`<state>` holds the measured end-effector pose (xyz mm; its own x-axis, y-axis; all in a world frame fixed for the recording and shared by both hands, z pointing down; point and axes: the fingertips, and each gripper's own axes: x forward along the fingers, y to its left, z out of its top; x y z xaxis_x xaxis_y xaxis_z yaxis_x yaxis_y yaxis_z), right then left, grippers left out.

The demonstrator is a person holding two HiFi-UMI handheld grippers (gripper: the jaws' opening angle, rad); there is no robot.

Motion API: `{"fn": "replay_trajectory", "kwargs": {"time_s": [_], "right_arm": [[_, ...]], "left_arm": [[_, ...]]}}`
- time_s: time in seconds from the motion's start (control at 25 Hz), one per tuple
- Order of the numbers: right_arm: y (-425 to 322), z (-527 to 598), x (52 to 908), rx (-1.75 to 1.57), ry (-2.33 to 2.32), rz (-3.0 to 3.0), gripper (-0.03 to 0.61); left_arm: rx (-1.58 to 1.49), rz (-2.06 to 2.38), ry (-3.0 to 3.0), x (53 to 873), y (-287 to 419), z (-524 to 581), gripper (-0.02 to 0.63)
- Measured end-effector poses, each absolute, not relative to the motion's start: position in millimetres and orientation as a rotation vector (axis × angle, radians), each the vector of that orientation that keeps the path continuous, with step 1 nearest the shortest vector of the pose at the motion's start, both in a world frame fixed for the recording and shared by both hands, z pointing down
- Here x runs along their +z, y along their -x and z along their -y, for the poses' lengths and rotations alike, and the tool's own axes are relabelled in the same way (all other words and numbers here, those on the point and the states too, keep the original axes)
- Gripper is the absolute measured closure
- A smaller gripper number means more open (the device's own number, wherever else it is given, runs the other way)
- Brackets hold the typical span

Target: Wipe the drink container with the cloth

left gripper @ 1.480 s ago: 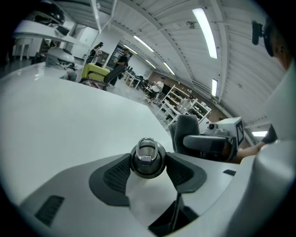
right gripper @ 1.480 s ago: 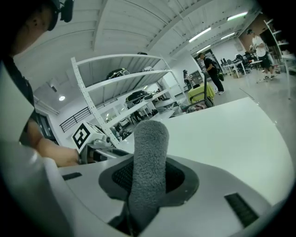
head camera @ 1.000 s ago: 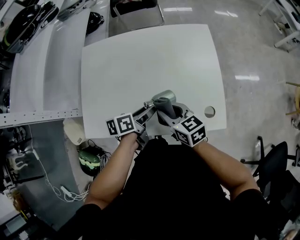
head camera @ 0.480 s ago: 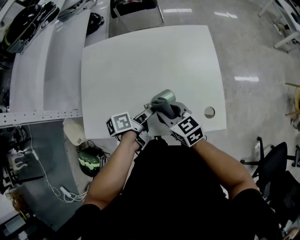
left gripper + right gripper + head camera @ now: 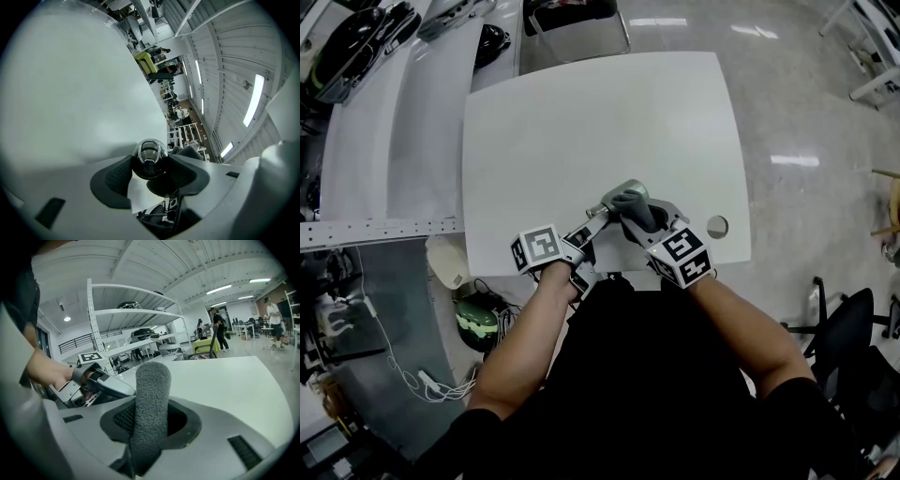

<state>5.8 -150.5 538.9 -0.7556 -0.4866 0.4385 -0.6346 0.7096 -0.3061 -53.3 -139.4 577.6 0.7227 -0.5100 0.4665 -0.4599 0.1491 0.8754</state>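
The left gripper [image 5: 150, 162] is clamped on the container [image 5: 149, 156], one dark pad pressed to each side of its near end, just above the table [image 5: 581, 122] close to its near edge. From the head view the container [image 5: 624, 193] juts out past the left gripper [image 5: 596, 217] as a short silvery cylinder, its long axis running on in line with the jaws – away from the near edge and toward the table's right side. In the left gripper view it shows end-on, a dark round face ringed in metal, so its body is hidden behind that face. The right gripper [image 5: 150, 414] is closed on the cloth [image 5: 151, 404], a grey fuzzy roll standing up between its jaws. Over the table the cloth [image 5: 634, 208] lies against the container's right flank, with the right gripper [image 5: 641, 219] just behind it – together they cover much of that side. Whether the container touches the table cannot be made out. In the right gripper view the cloth blocks the container.
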Motion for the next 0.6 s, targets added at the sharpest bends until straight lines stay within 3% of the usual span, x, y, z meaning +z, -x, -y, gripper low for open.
{"fn": "replay_trajectory", "kwargs": {"time_s": [0.6], "right_arm": [[-54, 187, 566, 0.762, -1.018, 2.511, 0.468]], "left_arm": [[-0.073, 0.867, -1.455, 577, 55, 143, 0.364]]}}
